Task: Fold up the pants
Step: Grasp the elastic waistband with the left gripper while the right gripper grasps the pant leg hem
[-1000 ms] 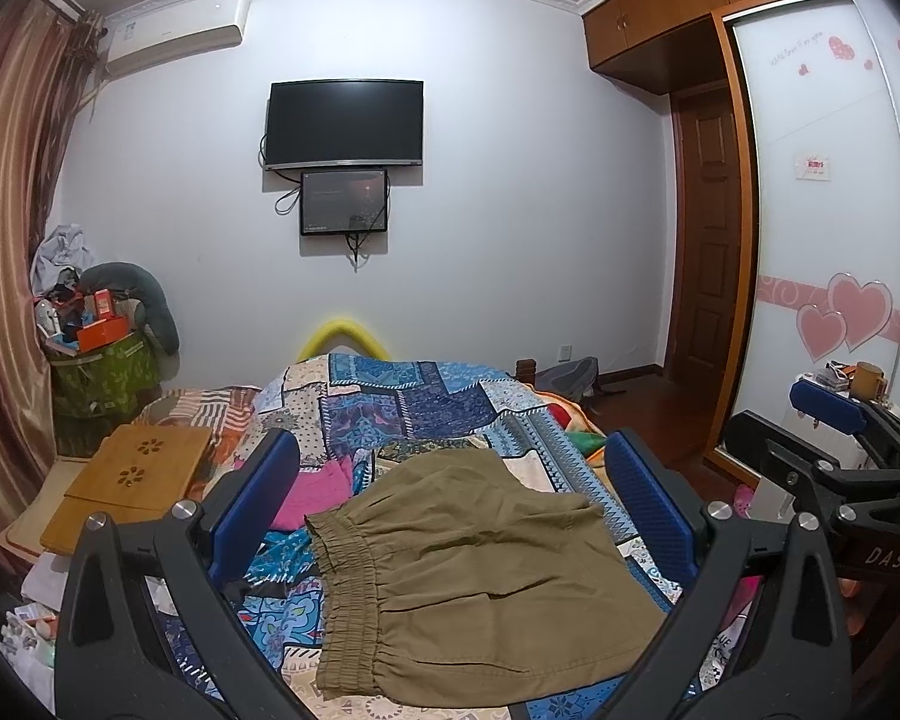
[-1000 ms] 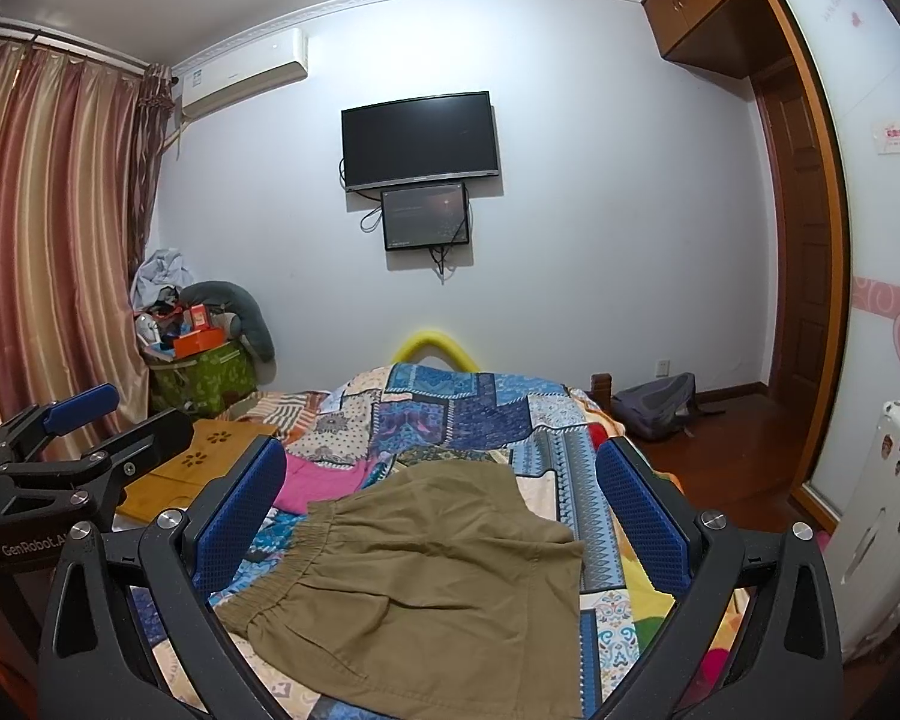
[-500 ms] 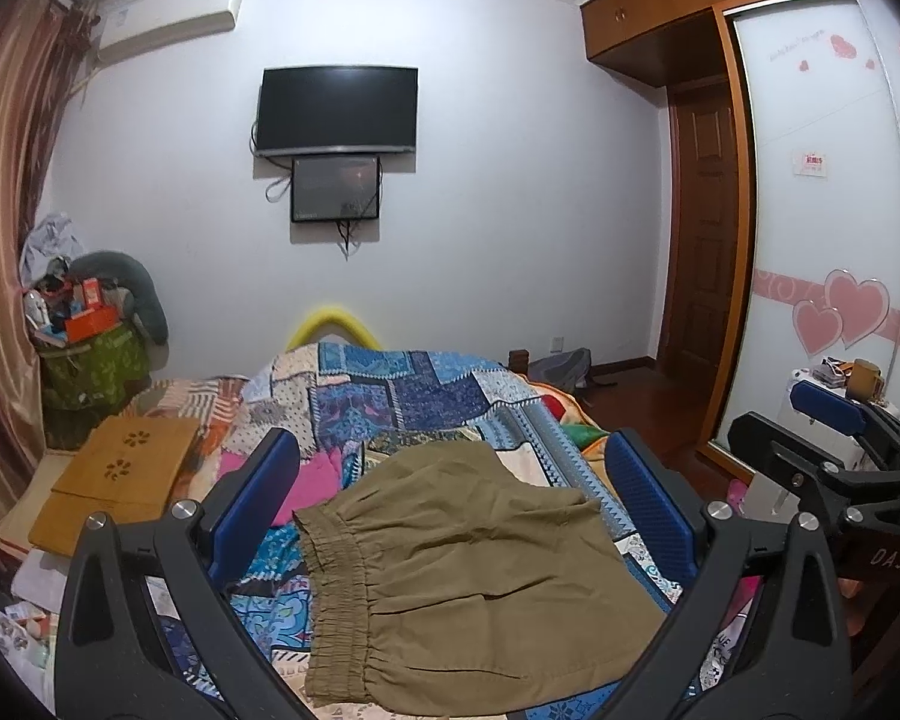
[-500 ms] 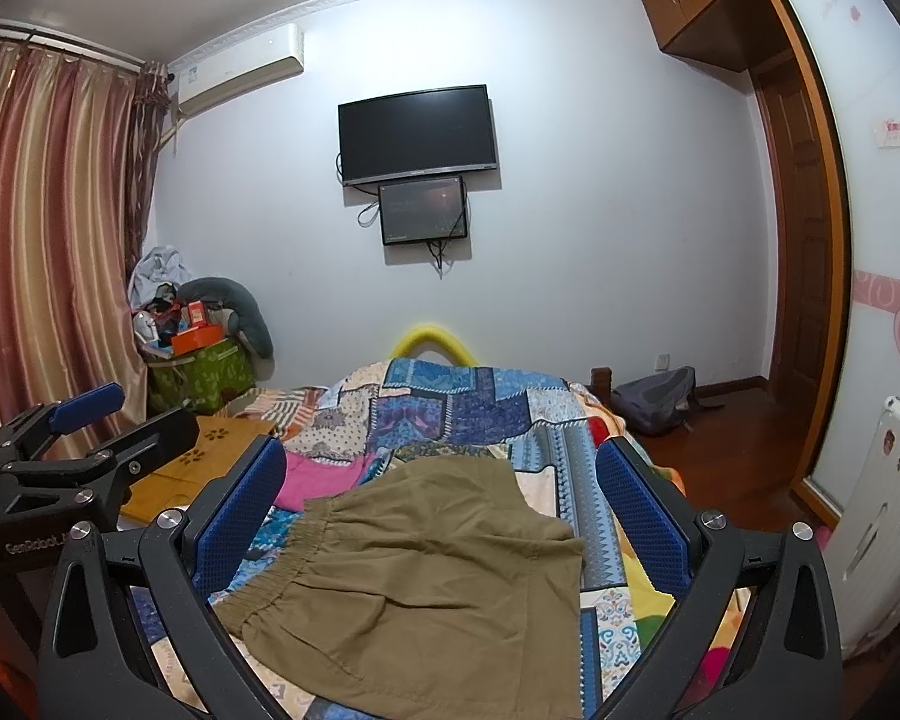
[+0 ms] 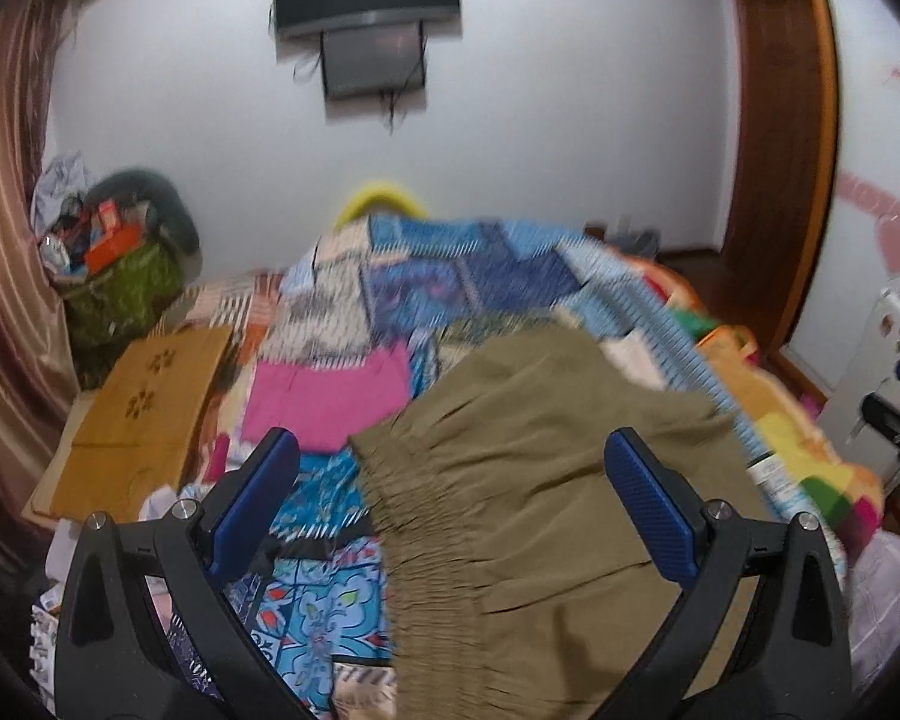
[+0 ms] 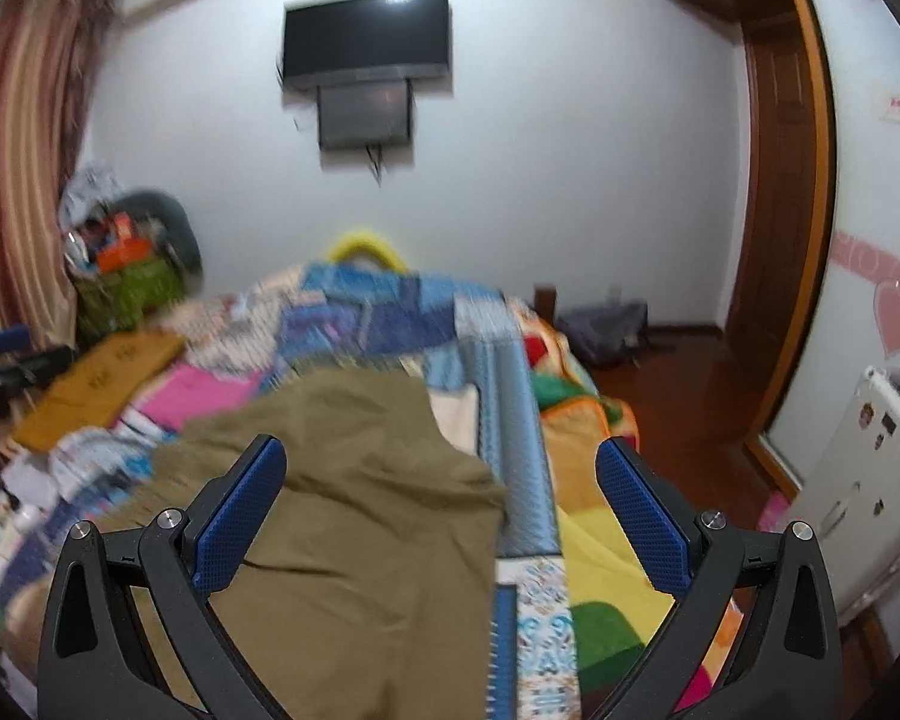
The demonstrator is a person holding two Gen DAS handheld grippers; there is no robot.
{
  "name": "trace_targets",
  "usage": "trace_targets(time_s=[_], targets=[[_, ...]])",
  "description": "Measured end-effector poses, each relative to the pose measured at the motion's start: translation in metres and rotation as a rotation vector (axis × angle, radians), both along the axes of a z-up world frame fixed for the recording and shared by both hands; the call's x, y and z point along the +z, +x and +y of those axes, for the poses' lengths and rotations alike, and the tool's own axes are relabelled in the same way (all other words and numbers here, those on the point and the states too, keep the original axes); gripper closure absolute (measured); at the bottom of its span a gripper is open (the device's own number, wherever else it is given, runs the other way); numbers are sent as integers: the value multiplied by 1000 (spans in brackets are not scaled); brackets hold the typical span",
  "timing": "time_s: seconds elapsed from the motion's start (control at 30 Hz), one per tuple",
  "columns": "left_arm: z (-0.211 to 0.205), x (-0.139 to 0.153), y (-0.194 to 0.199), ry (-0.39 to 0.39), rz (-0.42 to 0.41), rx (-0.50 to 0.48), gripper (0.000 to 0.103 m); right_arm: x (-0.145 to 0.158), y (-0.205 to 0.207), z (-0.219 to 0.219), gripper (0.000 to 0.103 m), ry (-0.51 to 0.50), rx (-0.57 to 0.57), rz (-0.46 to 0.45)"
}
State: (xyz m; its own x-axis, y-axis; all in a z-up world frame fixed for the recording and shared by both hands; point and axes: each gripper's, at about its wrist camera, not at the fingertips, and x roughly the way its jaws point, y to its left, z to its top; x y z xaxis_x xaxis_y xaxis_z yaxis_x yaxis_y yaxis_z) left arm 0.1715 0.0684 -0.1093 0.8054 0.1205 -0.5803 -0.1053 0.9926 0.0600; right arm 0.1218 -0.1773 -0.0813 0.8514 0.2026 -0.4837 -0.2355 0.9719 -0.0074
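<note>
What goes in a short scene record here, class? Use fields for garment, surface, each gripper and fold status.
garment: olive pants, spread flat, elastic waistband toward the left
surface: patchwork quilt on a bed
left gripper: open, over the waistband end, holding nothing
right gripper: open, over the pants' right edge, holding nothing
fold status: no fold visible yet
nearby: pink cloth beside the pants

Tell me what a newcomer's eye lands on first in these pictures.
First the olive pants, spread flat on the patchwork quilt in the near middle, elastic waistband toward the left. Then the blue-padded fingers of both open grippers framing them, holding nothing. Behind, a dark TV hangs on the white wall.
</note>
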Motion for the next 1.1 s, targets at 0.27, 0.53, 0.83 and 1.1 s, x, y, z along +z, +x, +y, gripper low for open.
trace_targets(time_s=[0.27, 0.53, 0.83, 1.1], targets=[[41, -77, 64, -59, 238, 26, 0, -54, 56, -24, 1, -31, -26, 184], [59, -126, 98, -150, 417, -7, 11, -99, 102, -22, 1, -57, 14, 288], [67, -144, 111, -245, 462, -69, 38, -137, 148, -14, 24, -13, 99, 441], [61, -142, 107, -211, 473, -92, 52, -157, 150, 2, 83, -82, 99, 500]])
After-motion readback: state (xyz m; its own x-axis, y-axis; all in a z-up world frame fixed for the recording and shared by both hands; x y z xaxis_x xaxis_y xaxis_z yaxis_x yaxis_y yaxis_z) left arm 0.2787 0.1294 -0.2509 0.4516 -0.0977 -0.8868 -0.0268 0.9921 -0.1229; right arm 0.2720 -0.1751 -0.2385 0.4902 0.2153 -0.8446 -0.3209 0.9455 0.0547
